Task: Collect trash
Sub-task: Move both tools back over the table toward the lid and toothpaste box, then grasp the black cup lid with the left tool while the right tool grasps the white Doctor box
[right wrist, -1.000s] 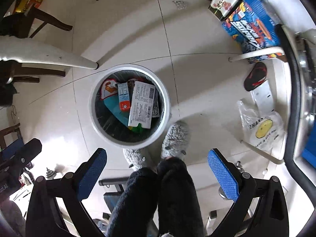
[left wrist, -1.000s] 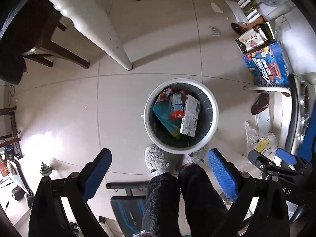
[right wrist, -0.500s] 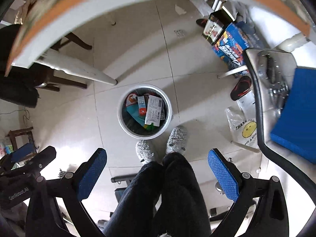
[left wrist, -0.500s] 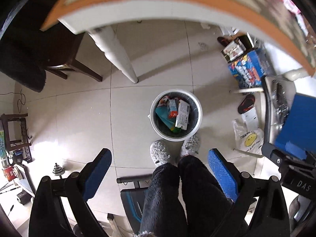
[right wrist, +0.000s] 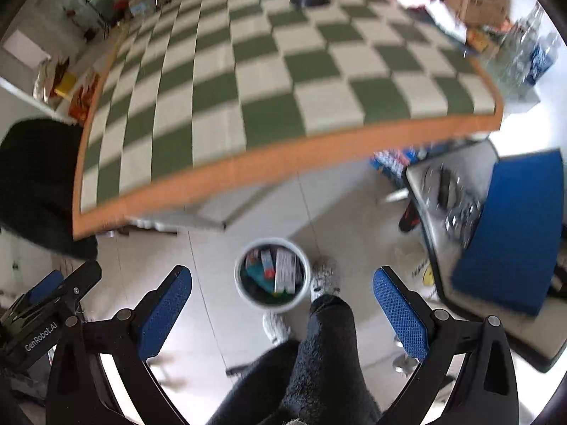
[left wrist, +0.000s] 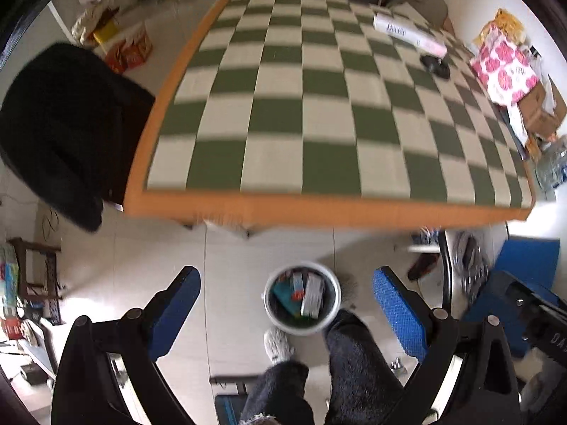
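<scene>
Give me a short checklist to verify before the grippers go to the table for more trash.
1. Left gripper open with nothing between its pads: ok.
2. Right gripper open with nothing held: ok.
3. Trash bin upright on the floor, with room left: ok.
4. Checkered table in view of both cameras: ok.
5. Next trash piece chosen: cannot tell; a white tube and a black object lie at the far end.
6. Image sharp: not ok, blurred.
</scene>
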### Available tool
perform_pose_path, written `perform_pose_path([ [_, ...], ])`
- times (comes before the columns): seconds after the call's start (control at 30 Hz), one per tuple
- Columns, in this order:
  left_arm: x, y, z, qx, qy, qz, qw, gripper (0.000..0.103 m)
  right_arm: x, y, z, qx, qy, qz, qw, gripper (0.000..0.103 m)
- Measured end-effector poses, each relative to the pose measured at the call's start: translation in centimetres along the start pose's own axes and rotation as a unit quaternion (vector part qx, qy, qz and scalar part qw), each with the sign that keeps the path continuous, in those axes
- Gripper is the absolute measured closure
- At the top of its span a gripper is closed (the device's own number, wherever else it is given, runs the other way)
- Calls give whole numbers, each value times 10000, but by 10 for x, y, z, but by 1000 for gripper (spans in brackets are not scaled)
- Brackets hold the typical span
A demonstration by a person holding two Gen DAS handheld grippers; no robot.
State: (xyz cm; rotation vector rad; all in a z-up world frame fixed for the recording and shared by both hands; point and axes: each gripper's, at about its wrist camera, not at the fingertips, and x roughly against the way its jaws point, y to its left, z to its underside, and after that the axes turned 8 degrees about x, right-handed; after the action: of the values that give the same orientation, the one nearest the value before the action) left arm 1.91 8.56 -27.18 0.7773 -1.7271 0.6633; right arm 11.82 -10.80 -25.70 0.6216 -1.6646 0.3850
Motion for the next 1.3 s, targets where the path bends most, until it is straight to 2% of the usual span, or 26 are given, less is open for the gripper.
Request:
perform_pose_path([
  [0.17, -9, -35, -63, -7, -195, -149, 9997, 3, 9, -27, -73, -70, -240, 113, 9996, 0],
  [0.3, -32, -77, -120, -101, -160, -248, 9995, 3, -6, -63, -135, -173, -268, 123, 9994, 0],
  [0.4, -60, -125, -168, -221, 98, -223, 9995, 3, -32, -104, -194, -346, -169, 121, 9992, 0],
  [0.53, -99, -191, -212, -461, 465, -149, 9977, 3, -70, -160, -256, -638, 83, 165, 9978, 0],
  [0.73, -156, -292, -269, -743, 915, 118, 9930, 3, -119, -234, -322, -1009, 467, 266, 9934, 0],
  [0.9, -197, -352, -298, -966, 1207, 199, 9878, 4, -143, -272, -359, -1154, 635, 380, 9906, 0],
  [1.07, -223, -383, -309, -1193, 1356, 159, 9834, 6, -156, -297, -385, -1293, 718, 424, 9881, 0],
  [1.1, -225, -385, -310, -1229, 1329, 115, 9834, 18, -158, -300, -389, -1315, 735, 417, 9877, 0],
  [1.13, -228, -388, -311, -1277, 1298, 18, 9833, 25, -161, -303, -393, -1329, 761, 411, 9873, 0],
  [1.3, -220, -377, -316, -1194, 1106, 34, 9867, 27, -168, -304, -408, -1224, 849, 344, 9882, 0],
])
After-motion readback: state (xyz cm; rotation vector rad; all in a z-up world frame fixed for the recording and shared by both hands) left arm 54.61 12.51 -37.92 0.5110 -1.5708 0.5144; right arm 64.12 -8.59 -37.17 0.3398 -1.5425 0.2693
